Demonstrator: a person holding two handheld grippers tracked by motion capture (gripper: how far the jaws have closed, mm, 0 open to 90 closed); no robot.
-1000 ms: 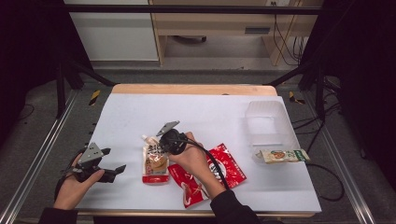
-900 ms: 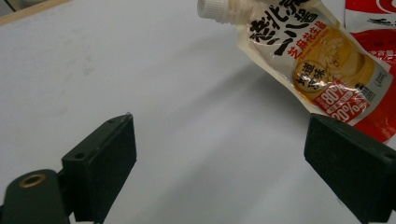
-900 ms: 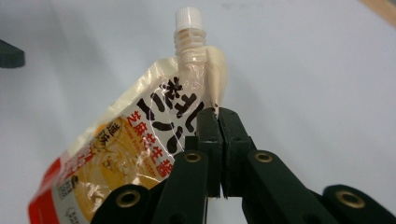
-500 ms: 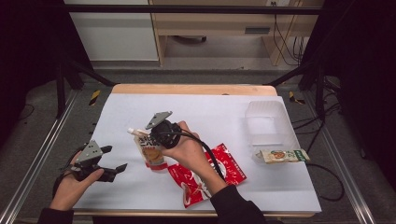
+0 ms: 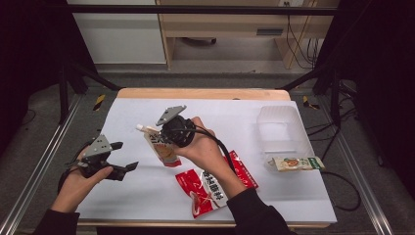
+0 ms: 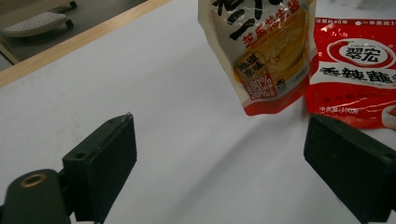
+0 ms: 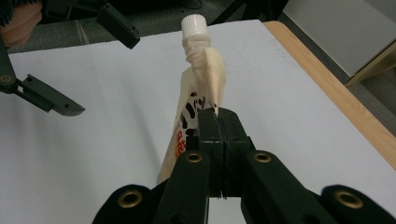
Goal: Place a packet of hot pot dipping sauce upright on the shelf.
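Looking from the high view, the right gripper (image 5: 155, 133) is clamped on a spouted pouch (image 5: 160, 146) and holds it above the white table (image 5: 230, 117), near the middle. The pouch hangs tilted, with its white cap (image 5: 141, 128) pointing to the left and its red bottom edge lower. The left gripper (image 5: 125, 156) is at the left side of the table, well apart from the pouch, with its jaws spread wide and nothing between them. A red packet (image 5: 215, 183) lies flat on the table under the right forearm. A clear plastic box (image 5: 280, 128) stands at the right side, and a small pale packet (image 5: 295, 163) lies just in front of it.

In the left gripper view, the two black jaws stand far apart with only the table surface between them. The pouch (image 6: 266, 51) hangs in the air beyond them, and the red packet (image 6: 357, 70) lies to its right.

In the right gripper view, the jaws are pressed together on the edge of the pouch (image 7: 196, 112). The cap (image 7: 194, 25) is at the top. The left gripper (image 7: 93, 65) shows farther off, with its jaws open.
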